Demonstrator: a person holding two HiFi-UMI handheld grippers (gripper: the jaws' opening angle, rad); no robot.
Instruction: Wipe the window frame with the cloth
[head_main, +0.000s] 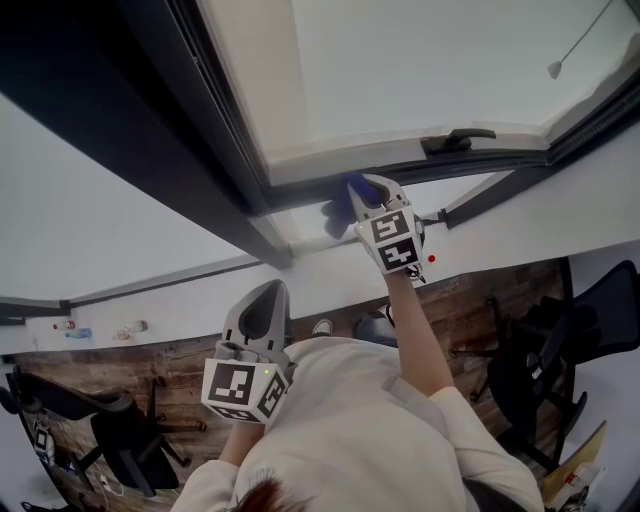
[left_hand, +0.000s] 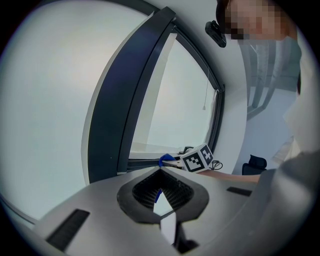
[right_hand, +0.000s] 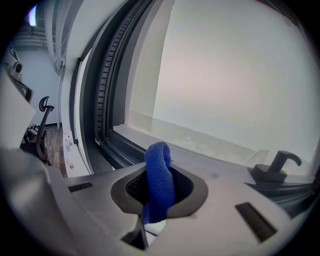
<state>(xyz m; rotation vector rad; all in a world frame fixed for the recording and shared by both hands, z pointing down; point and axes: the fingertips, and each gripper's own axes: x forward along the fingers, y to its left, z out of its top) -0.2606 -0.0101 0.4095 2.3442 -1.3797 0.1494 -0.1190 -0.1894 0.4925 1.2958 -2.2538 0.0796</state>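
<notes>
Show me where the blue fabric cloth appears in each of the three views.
Head view: blue fabric cloth, upper centre, at the right tool's tip.
Left gripper view: cloth, small, just below centre.
Right gripper view: cloth, lower centre, clamped in the tool.
Shared landmark: the dark window frame.

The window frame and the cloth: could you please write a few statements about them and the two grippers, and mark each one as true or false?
1. The right gripper holds a blue cloth between its jaws. True.
2. The left gripper is pressed against the window frame. False: it hangs lower, near the person's body, apart from the frame.
3. In the head view, a handle sits on the frame to the right of the right gripper. True.
4. The handle is white. False: it is dark.
</notes>
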